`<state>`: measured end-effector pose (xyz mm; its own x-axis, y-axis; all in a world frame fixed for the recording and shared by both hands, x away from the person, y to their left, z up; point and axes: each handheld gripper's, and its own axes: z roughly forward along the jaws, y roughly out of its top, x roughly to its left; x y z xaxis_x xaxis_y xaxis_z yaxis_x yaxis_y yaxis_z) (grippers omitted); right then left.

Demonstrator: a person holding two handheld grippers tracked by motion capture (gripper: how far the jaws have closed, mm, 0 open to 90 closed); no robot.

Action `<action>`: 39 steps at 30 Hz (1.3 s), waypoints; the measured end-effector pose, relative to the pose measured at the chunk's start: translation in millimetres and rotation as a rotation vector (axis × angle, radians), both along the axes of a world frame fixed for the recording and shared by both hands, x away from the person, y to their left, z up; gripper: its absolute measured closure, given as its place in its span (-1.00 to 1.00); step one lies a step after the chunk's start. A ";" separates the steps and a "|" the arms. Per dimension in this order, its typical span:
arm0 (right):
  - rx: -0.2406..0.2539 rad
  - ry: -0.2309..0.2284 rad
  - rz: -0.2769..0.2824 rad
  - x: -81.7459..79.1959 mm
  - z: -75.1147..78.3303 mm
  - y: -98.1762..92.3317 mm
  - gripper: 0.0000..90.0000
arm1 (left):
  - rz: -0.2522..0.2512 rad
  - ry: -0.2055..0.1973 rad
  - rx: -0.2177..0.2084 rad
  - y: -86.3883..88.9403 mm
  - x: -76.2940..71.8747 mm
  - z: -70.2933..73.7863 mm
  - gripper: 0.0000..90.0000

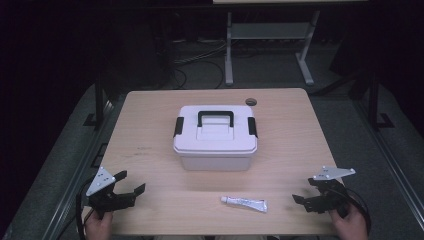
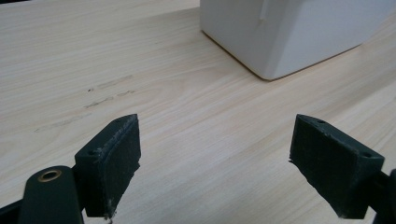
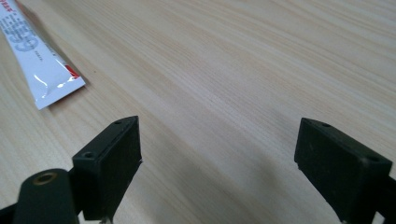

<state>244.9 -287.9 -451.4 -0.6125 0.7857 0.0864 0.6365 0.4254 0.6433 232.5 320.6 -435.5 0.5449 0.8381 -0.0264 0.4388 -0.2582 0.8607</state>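
Two candidate items sat on the desk in the high view: a white lidded box at centre, black handle folded flat on the lid, black latches at each end, and a small white tube lying near the front edge, between the box and the right gripper. Left gripper was at front-left, well apart from both. Both grippers spread wide, holding nothing.

Left gripper view: jaws released over bare wood, a lower corner of the box ahead to the right. Smooth plastic wall there, likely slippery; my guess is the handle or a latch is the better hold. Weight unknown, contents hidden.

Right gripper view: jaws released, the tube's crimped end up-left, not between them. Tube looked soft and light, probably squashes under pressure; I'd pinch it lightly across the middle or take the stiffer cap end.
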 end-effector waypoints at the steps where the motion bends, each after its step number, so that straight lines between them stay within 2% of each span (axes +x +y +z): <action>1: 0.000 0.000 0.000 0.0 0.0 0.0 -0.69 | 0.002 0.003 0.000 0.2 0.2 -0.2 -0.65; 4: -0.058 0.003 -0.014 3.2 3.1 6.9 -0.69 | 0.006 0.004 0.003 1.8 0.7 -0.3 -0.65; 6: -0.063 -0.014 0.024 2.8 9.1 12.0 -0.69 | 0.009 0.003 0.005 3.6 0.7 -0.3 -0.65; 10: -0.078 -0.048 0.065 3.0 19.1 16.7 -0.68 | 0.020 -0.002 -0.021 9.9 0.9 0.2 -0.65; 12: -0.066 -0.060 0.069 4.2 24.2 17.4 -0.69 | 0.021 0.001 -0.019 11.5 1.2 0.3 -0.65; 15: -0.049 -0.055 0.063 7.2 28.1 17.6 -0.69 | 0.022 -0.003 -0.024 11.9 1.3 0.6 -0.65; 16: -0.044 -0.038 0.048 11.2 31.4 18.1 -0.69 | 0.021 -0.003 -0.026 12.1 1.4 0.8 -0.65; 19: -0.043 -0.027 0.046 15.4 34.3 18.1 -0.68 | 0.016 -0.004 -0.028 11.8 1.7 1.6 -0.65; 28: -0.051 -0.018 0.113 29.4 55.7 24.4 -0.68 | 0.007 -0.008 -0.026 8.7 1.6 2.3 -0.65; 29: -0.056 -0.022 0.138 33.0 61.6 28.1 -0.68 | 0.005 -0.008 -0.030 8.2 1.7 2.6 -0.65; 32: -0.060 -0.024 0.156 35.9 66.7 31.7 -0.68 | 0.002 -0.008 -0.030 7.5 1.9 2.8 -0.65; 33: -0.065 -0.024 0.185 39.5 74.4 37.0 -0.68 | 0.003 -0.008 -0.030 6.4 2.2 2.4 -0.65; 39: -0.073 -0.010 0.250 49.7 91.3 46.9 -0.68 | 0.004 -0.007 -0.029 7.0 3.1 2.3 -0.65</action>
<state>294.6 -241.0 -360.1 -0.7888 0.6140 0.0276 0.4996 0.6143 0.6107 235.5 327.5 -433.2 0.5414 0.8394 -0.0473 0.4339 -0.2308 0.8709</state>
